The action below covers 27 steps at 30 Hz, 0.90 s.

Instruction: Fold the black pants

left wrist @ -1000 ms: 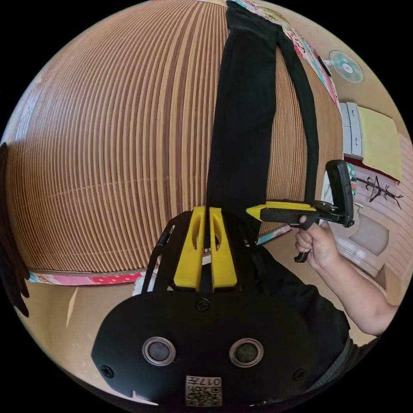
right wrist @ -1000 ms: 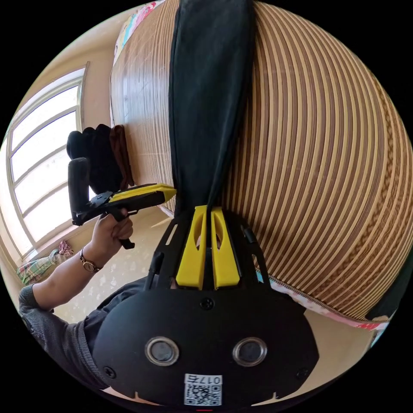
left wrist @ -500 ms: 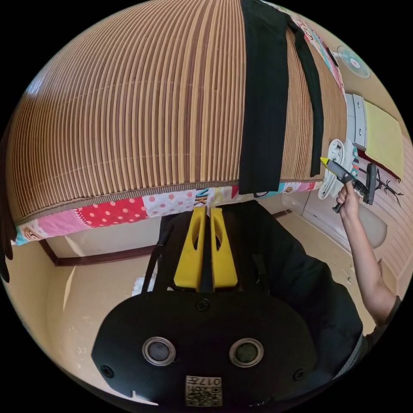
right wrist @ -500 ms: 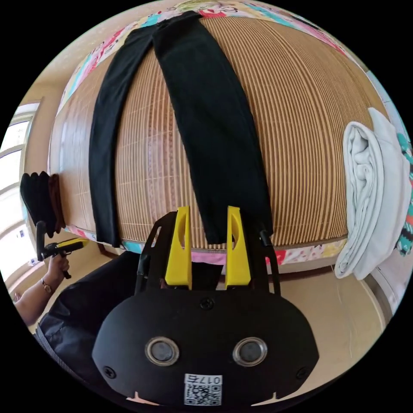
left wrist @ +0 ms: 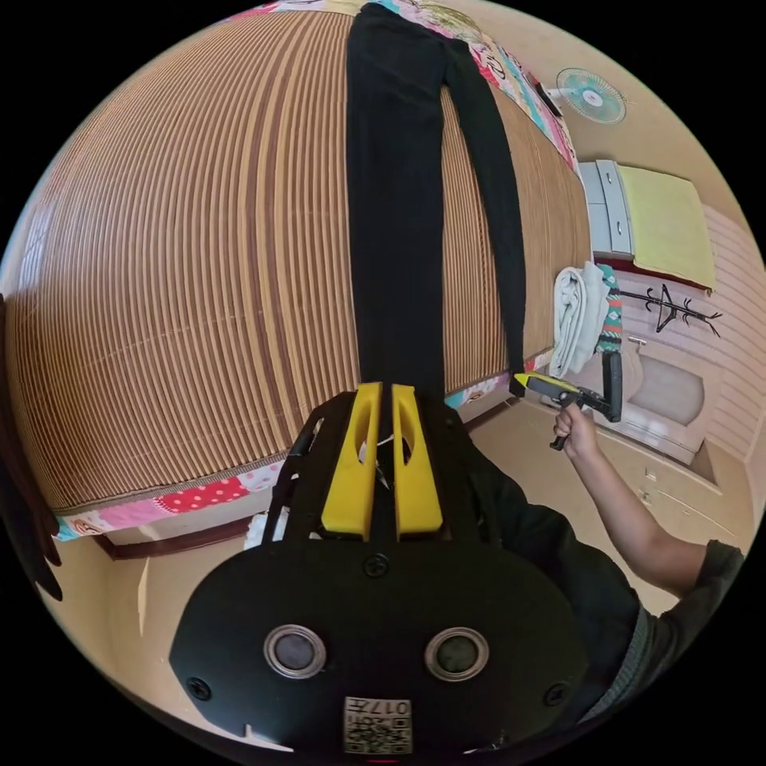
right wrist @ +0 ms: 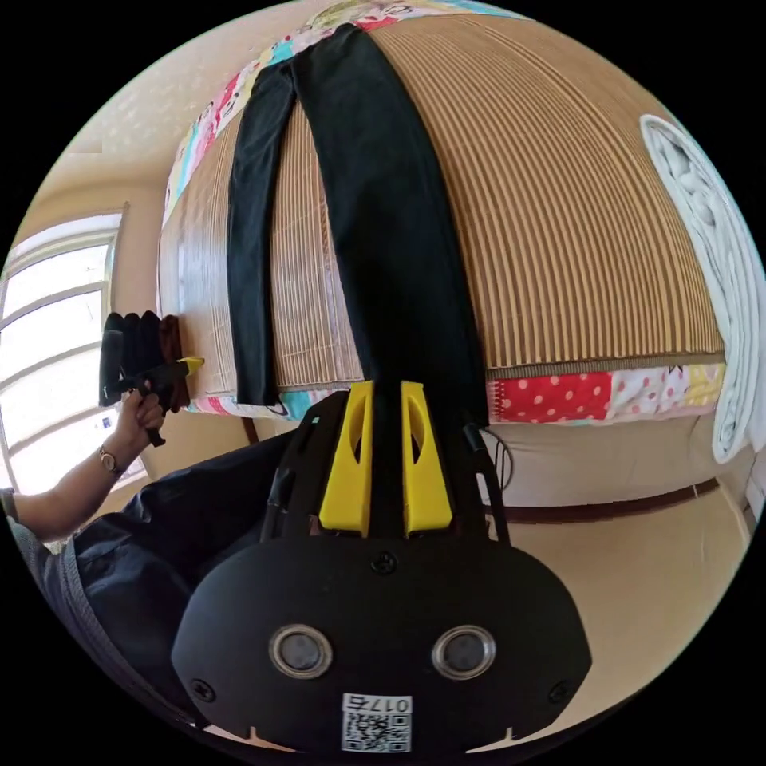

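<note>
Left gripper view: left claw [left wrist: 382,388] closed; right claw [right wrist: 386,386] grips black pants [right wrist: 391,215].

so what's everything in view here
black pants: one, black, flat along the bamboo mat, legs toward the near edge
bamboo mat: one, brown striped, on the bed
patchwork sheet: one, multicoloured, under the mat
folded blanket: one, white, bed corner
dark clothes: a small pile, black and brown, far bed edge
fan: one, teal, on the wall
left hand-held gripper: yellow and black, near a leg hem
right hand-held gripper: yellow and black, at the other hem
</note>
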Each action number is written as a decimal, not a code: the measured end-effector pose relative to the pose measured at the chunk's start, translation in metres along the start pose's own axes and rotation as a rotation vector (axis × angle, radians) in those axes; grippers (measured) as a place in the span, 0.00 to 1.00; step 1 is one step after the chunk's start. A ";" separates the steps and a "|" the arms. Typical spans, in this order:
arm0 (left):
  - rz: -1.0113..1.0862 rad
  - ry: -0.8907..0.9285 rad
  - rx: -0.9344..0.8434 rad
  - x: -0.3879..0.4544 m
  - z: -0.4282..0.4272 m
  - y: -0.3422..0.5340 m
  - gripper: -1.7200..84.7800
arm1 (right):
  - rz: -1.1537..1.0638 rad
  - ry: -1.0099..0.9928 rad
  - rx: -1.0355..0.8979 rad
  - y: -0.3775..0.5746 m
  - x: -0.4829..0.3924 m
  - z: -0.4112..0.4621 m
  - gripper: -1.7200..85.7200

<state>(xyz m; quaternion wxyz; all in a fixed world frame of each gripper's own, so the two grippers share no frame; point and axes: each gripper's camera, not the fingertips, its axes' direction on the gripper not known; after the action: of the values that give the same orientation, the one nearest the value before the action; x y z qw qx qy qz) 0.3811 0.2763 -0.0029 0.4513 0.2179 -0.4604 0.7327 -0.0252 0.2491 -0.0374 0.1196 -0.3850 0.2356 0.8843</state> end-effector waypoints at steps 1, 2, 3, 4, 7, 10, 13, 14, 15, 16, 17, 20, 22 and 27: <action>0.011 -0.001 -0.006 0.003 0.002 0.002 0.03 | 0.051 0.027 0.030 0.011 0.014 -0.010 0.11; 0.030 -0.010 -0.021 0.008 0.008 0.006 0.03 | 0.088 0.062 0.047 0.021 0.026 -0.016 0.12; 0.043 -0.017 -0.036 0.013 0.013 0.011 0.04 | 0.096 0.072 0.064 0.026 0.031 -0.020 0.13; 0.046 -0.016 -0.042 0.014 0.016 0.013 0.04 | 0.113 0.071 0.105 0.037 0.042 -0.030 0.13; 0.028 0.018 -0.060 0.016 0.029 0.027 0.04 | 0.154 0.032 0.083 0.051 0.071 -0.034 0.14; 0.035 0.044 -0.079 0.021 0.041 0.037 0.05 | 0.161 0.044 -0.004 0.062 0.094 -0.017 0.12; 0.050 0.040 -0.109 0.031 0.052 0.042 0.07 | 0.112 0.023 -0.013 0.078 0.099 -0.023 0.08; 0.058 0.050 -0.103 0.038 0.051 0.043 0.07 | 0.101 0.012 0.001 0.086 0.098 -0.034 0.07; 0.080 0.063 -0.086 0.050 0.046 0.044 0.08 | 0.095 0.001 0.013 0.091 0.096 -0.041 0.06; 0.096 0.070 -0.076 0.057 0.043 0.044 0.08 | 0.066 -0.021 0.054 0.103 0.088 -0.060 0.06; 0.129 0.087 -0.058 0.074 0.036 0.043 0.09 | 0.022 -0.043 0.088 0.115 0.076 -0.079 0.06; 0.216 0.164 -0.032 0.125 0.026 0.042 0.12 | -0.109 -0.159 0.125 0.137 0.035 -0.119 0.05; 0.260 0.202 -0.039 0.158 0.025 0.039 0.15 | -0.192 -0.229 0.117 0.142 0.009 -0.134 0.05; 0.331 0.151 -0.079 0.232 0.043 0.030 0.23 | -0.437 -0.307 0.023 0.131 -0.049 -0.144 0.04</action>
<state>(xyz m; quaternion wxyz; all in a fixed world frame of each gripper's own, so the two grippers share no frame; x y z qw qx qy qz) 0.2359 0.3407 0.1738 0.3661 0.0653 -0.4832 0.7926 0.0463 0.0620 -0.0438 0.3465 -0.2869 0.1357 0.8827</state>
